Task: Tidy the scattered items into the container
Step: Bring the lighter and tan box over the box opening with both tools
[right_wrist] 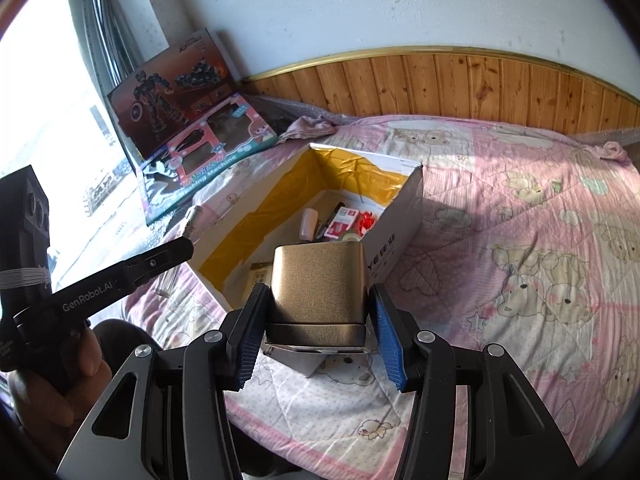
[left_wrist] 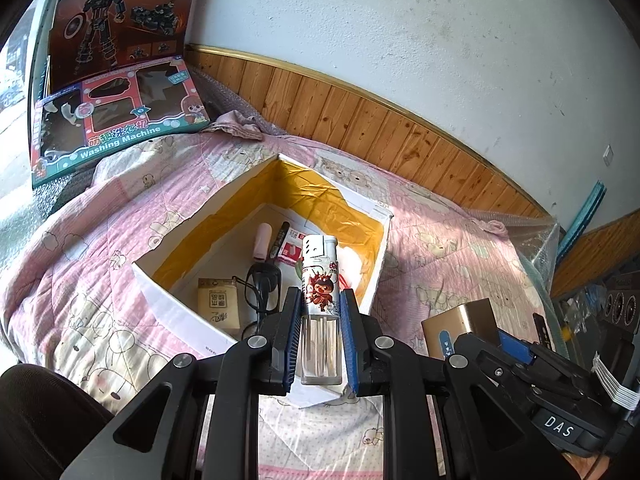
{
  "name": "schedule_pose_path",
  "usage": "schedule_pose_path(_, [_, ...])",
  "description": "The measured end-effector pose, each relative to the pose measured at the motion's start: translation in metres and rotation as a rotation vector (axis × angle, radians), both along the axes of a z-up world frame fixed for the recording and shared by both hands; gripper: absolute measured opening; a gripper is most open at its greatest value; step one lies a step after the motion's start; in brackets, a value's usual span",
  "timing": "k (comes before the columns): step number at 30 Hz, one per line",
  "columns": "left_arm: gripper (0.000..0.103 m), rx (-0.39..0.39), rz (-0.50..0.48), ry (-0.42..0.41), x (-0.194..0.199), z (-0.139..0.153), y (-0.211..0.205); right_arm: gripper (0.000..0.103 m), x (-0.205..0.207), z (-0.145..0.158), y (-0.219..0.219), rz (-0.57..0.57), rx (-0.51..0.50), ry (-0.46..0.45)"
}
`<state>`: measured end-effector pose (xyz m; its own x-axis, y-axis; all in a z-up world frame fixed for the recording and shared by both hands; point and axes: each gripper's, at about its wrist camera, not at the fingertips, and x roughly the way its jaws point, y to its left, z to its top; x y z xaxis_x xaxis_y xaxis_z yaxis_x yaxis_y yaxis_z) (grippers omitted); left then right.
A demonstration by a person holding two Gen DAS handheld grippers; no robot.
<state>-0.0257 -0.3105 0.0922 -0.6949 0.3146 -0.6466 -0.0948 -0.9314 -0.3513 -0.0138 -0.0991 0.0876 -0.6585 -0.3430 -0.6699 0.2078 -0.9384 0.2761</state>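
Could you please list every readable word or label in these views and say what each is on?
"Washing Machine": pink toy box, below Chinese characters.
"DAS": right gripper body, seen from the left wrist.
"GenRobot.AI": left gripper arm, seen from the right wrist.
Robot toy box: title too blurred.
Lighter, tan packet, red card, container side print: unreadable.

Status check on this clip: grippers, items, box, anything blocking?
Left gripper shut on lighter, over box. Right gripper shut on gold case, near box's front corner. Nothing blocking the drop.
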Motion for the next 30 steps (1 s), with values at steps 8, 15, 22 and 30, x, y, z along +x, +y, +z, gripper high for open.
schedule_pose_path(8, [0.02,0.02,0.026,-0.013,-0.022,-0.001,-0.019,0.053,-0.021,0.002,-0.019,0.034,0.011,-0.005])
schedule_pose_path(15, [0.02,0.046,0.003,-0.05,-0.041,-0.01,-0.013,0.053,-0.048,0.007,-0.027,0.055,0.009,-0.002])
schedule_pose_path(22, [0.02,0.055,-0.043,-0.107,-0.058,-0.029,0.009,0.053,-0.079,0.011,-0.029,0.067,0.011,-0.007])
schedule_pose_path(30, [0.02,0.084,-0.069,-0.193,-0.082,-0.053,0.026,0.054,-0.127,0.009,-0.029,0.115,-0.007,-0.055])
